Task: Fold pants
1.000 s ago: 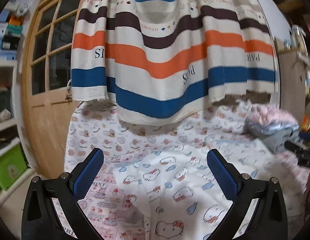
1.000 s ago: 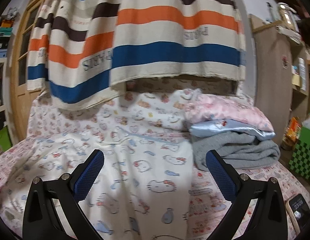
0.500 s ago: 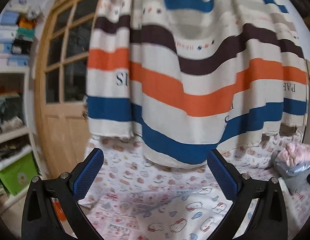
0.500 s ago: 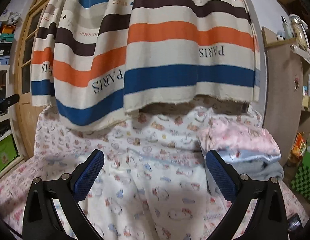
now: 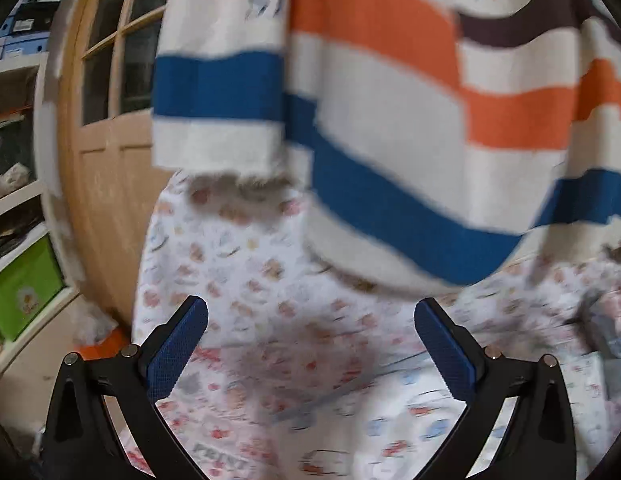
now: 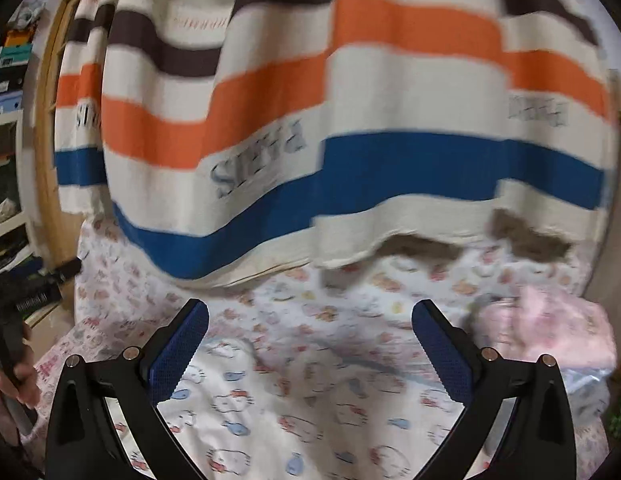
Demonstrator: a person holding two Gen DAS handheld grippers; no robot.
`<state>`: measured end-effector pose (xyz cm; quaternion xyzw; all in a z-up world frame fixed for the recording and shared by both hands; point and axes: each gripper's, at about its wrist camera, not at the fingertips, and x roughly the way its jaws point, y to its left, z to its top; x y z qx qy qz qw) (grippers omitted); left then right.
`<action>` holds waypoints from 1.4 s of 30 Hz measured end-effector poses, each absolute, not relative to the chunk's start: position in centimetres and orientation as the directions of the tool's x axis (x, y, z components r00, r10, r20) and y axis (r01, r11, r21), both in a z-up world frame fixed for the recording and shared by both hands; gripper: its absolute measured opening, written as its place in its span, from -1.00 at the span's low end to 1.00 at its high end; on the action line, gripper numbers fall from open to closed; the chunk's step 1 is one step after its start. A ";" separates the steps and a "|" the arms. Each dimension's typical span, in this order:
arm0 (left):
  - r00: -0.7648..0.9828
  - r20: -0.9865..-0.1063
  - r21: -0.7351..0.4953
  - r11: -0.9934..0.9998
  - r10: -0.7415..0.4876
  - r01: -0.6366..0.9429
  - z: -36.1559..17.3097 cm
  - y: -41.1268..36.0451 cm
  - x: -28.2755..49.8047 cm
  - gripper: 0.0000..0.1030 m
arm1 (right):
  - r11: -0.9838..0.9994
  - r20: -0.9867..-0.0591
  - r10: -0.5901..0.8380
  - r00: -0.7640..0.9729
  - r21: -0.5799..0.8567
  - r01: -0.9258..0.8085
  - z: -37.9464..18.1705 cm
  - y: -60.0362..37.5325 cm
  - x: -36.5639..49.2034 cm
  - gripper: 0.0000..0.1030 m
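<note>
White pants [image 6: 294, 412] printed with cartoon cats lie spread on the bed; they also show in the left wrist view [image 5: 398, 432], blurred. My left gripper [image 5: 310, 356] is open and empty, held above the pants' left part. My right gripper [image 6: 310, 356] is open and empty, held above the pants, nothing between its blue pads [image 6: 178, 348].
A striped orange, blue and brown blanket [image 6: 350, 128] hangs behind the bed, also in the left wrist view [image 5: 390, 120]. A folded pile of pink and grey clothes [image 6: 550, 332] sits at the right. A wooden door [image 5: 102, 160] and shelves [image 5: 18, 216] stand left.
Both views have tilted up and closer toward the hanging blanket, with motion blur. Both grippers stay open and empty. The folded pile sits farther right in both views.
</note>
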<state>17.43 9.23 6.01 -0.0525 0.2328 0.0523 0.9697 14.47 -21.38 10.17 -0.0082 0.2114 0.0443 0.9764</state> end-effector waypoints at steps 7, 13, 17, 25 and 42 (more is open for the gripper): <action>0.793 -0.607 -0.149 0.972 0.054 -0.180 3.4 11.9 19.7 0.99 | 0.982 -0.578 0.166 0.799 0.027 -0.184 5.7 -16.8 22.7 0.53; 0.764 -0.640 -0.129 0.969 0.080 -0.209 2.4 12.2 20.3 0.99 | 0.983 -0.679 0.146 0.719 0.018 -0.182 0.8 -15.4 28.0 0.02; 0.760 -0.643 -0.110 0.971 0.094 -0.213 2.4 12.0 20.3 0.99 | 0.977 -0.725 0.200 0.659 0.099 -0.188 -1.3 -16.0 29.8 -0.05; 0.733 -0.674 -0.089 0.975 0.091 -0.203 1.7 11.4 20.8 0.99 | 0.957 -0.780 0.227 0.584 0.066 -0.283 -3.2 -14.8 28.8 -0.05; 0.725 -0.686 -0.114 0.975 0.061 -0.190 1.9 11.6 20.7 0.99 | 0.912 -0.838 0.157 0.523 -0.080 -0.402 -4.5 -17.7 20.5 -0.94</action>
